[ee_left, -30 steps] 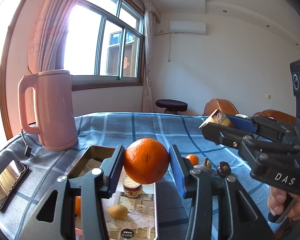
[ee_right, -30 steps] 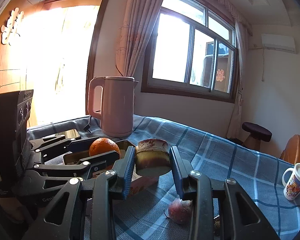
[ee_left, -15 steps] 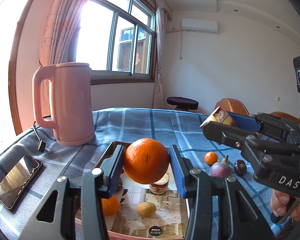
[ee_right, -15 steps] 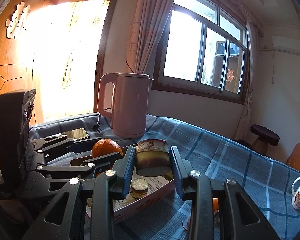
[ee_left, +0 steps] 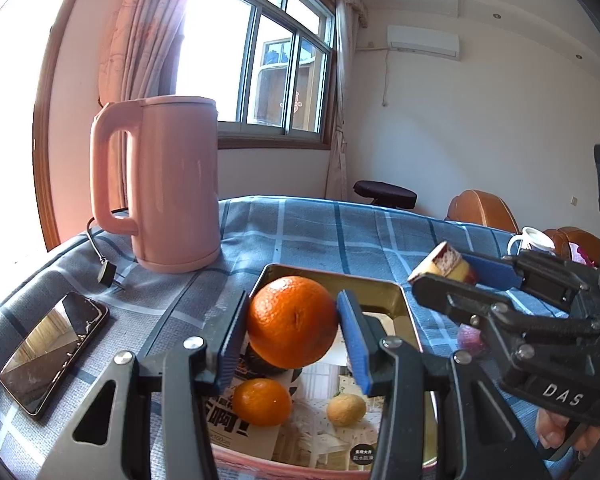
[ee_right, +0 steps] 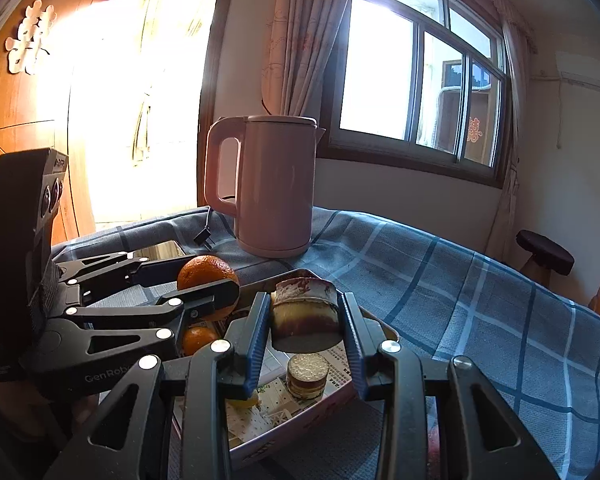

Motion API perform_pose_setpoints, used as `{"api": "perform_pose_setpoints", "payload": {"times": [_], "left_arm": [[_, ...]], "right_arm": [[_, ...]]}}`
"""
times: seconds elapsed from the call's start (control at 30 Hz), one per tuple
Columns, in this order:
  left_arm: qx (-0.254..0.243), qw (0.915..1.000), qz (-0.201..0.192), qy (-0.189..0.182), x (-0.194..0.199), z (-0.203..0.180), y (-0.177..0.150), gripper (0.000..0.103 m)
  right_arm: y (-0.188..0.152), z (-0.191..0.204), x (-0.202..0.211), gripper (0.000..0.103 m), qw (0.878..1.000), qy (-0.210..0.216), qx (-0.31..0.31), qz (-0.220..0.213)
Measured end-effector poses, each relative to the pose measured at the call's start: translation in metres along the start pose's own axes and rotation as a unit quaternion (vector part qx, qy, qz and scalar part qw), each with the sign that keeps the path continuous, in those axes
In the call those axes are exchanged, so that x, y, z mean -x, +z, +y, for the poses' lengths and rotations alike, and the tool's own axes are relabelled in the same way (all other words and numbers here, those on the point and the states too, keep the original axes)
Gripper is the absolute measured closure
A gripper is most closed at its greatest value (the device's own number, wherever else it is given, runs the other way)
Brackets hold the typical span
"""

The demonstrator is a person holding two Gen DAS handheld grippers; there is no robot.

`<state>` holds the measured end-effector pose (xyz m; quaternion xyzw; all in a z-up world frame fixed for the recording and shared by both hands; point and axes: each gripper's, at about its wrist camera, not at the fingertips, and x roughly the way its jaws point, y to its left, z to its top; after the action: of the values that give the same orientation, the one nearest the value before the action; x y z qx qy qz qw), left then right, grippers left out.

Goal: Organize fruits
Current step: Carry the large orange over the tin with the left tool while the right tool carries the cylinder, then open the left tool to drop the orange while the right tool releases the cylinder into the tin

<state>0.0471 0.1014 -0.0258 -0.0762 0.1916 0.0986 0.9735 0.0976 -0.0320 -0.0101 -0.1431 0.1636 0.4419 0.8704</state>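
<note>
Over the tin tray now, closer than before, I've my left gripper clamped on the orange, right gripper clamped on the cake slice.

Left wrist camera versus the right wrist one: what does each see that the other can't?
Only the left wrist view shows the small yellow-brown fruit in the tin and the white air conditioner on the wall. Only the right wrist view shows the small foil-topped layered cake in the tin and the white paper cutout on the wooden wall. Both show the pink electric kettle, the rectangular metal tin, the large orange and the cake slice, each gripped in jaws.
</note>
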Motion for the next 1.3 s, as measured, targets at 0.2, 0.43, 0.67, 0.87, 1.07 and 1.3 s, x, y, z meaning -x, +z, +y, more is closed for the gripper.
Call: {"api": "perform_pose_setpoints", "payload": {"times": [0.2,0.43,0.67,0.87,1.07,1.3], "left_arm": [[0.005,0.9997,0.026,-0.004,-0.009,0.005,-0.002,0.056],[0.009,0.9991,0.041,-0.003,-0.014,0.011,-0.002,0.055],[0.012,0.9984,0.054,-0.012,-0.017,0.012,-0.003,0.055],[0.007,0.9978,0.064,-0.014,-0.021,0.011,-0.003,0.054],[0.010,0.9992,0.040,0.001,-0.014,0.008,-0.003,0.029],[0.003,0.9998,0.008,-0.018,0.002,-0.013,0.007,0.022]], "right_arm": [[-0.006,0.005,-0.015,0.066,1.000,0.003,-0.003,0.023],[-0.013,0.006,-0.024,0.066,0.999,0.014,-0.011,0.045],[-0.021,0.011,-0.036,0.066,0.997,0.020,-0.009,0.076],[-0.024,0.013,-0.045,0.066,0.994,0.031,-0.010,0.102],[-0.026,0.016,-0.040,0.041,0.994,0.037,-0.006,0.105],[-0.036,-0.012,0.018,0.041,0.997,-0.040,0.014,0.068]]}}
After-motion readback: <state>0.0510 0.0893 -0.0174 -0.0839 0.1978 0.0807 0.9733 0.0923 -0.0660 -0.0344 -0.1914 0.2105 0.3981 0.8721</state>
